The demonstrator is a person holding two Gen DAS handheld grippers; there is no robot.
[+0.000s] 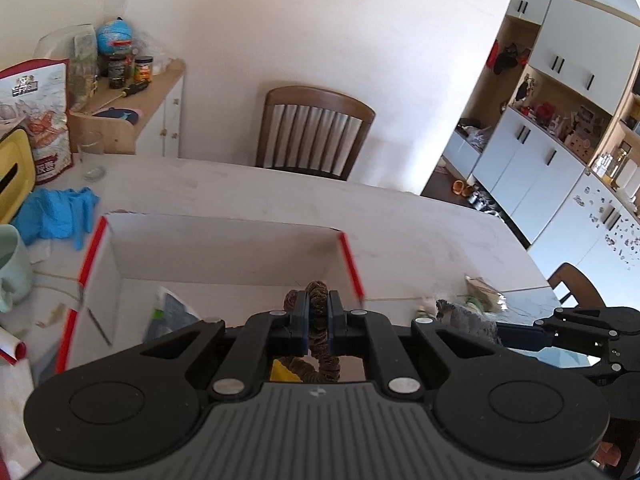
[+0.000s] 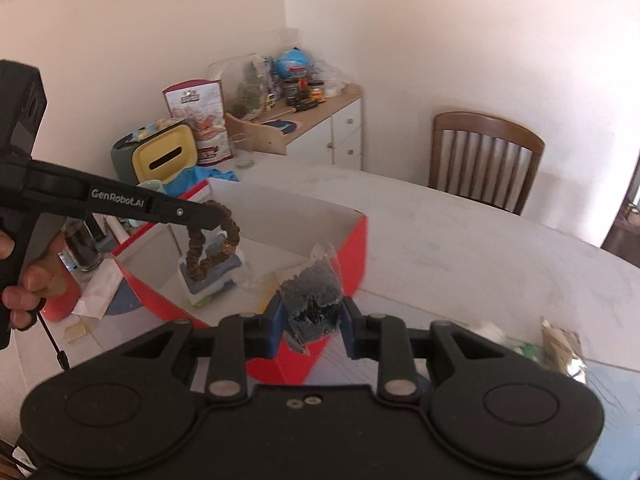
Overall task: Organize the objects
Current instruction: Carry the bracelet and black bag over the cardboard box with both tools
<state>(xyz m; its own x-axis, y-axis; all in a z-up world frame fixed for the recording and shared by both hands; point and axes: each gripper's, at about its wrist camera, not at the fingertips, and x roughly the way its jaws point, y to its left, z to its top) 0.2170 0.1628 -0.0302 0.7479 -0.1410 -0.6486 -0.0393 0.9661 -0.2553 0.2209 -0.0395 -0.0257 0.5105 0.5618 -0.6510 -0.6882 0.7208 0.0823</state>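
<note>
My left gripper [image 1: 318, 306] is shut on a brown bead bracelet [image 1: 318, 300] and holds it above the open red-and-white cardboard box [image 1: 224, 252]. In the right wrist view the bracelet [image 2: 212, 246] hangs as a loop from the left gripper [image 2: 218, 211] over the box [image 2: 352, 248]. My right gripper [image 2: 310, 312] is shut on a clear plastic bag of dark grey material [image 2: 314, 296], just at the box's near right corner. The bag [image 1: 468, 316] and right gripper [image 1: 504, 334] also show in the left wrist view. A packet [image 2: 212, 280] lies inside the box.
Blue gloves [image 1: 56, 216], a yellow tissue box [image 1: 12, 168], a snack bag [image 1: 36, 116], a glass [image 1: 92, 156] and a green mug [image 1: 12, 268] stand left of the box. A foil packet [image 2: 564, 348] lies right. A chair [image 1: 312, 132] stands behind the table.
</note>
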